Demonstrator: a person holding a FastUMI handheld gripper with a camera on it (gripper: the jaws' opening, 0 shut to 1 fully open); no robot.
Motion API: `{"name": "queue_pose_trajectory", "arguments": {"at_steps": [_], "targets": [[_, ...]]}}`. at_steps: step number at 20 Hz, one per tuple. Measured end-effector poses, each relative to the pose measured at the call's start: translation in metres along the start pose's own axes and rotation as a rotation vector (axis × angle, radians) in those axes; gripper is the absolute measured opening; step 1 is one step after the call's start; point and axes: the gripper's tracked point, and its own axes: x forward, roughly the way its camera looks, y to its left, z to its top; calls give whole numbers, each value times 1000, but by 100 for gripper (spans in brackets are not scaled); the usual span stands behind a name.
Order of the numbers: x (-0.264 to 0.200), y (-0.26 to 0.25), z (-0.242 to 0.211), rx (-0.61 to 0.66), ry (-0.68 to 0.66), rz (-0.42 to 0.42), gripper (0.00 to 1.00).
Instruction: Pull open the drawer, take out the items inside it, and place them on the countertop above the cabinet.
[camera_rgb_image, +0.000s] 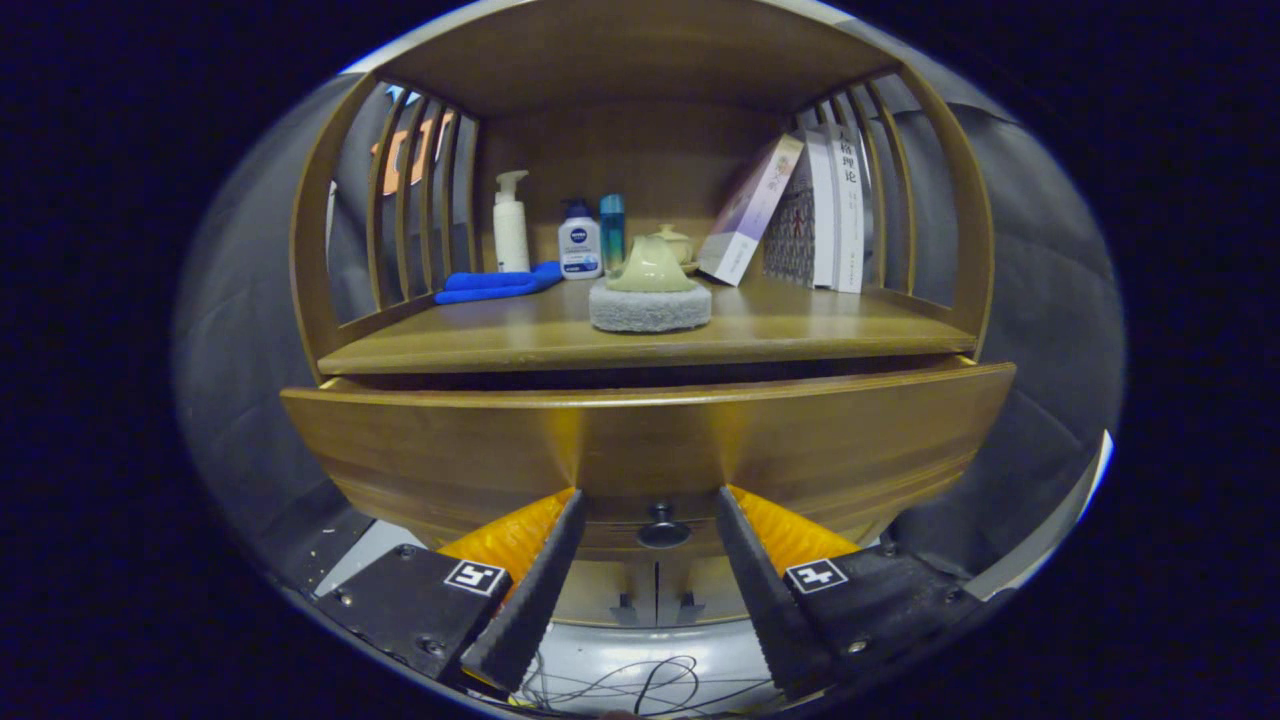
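— What carries everything here?
— The wooden countertop (800, 325) above the drawer (450, 450), inside a cabinet with slatted sides.
— What lies on it, starting at the left?
— A folded blue cloth (495, 284), then a white pump bottle (510, 222) just behind it, a smaller white bottle with a dark blue cap (579, 240), and a slim teal bottle (612, 230) beside that.
— And in the middle?
— A round grey pad (650, 306) near the front edge, with a pale green teapot (650, 266) resting on it. A small lidded cup (676, 241) stands just behind.
— The right side?
— Books (825, 215); several upright against the slats, one (750, 212) leaning tilted against them.
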Motion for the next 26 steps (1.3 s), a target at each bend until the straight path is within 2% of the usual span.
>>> {"name": "queue_pose_trajectory", "arguments": {"at_steps": [13,20,26], "targets": [[28,5,14,-11,3,-20,87],[29,5,12,-42,3,-22,87],[10,-2,27,-55,-26,16,87]]}}
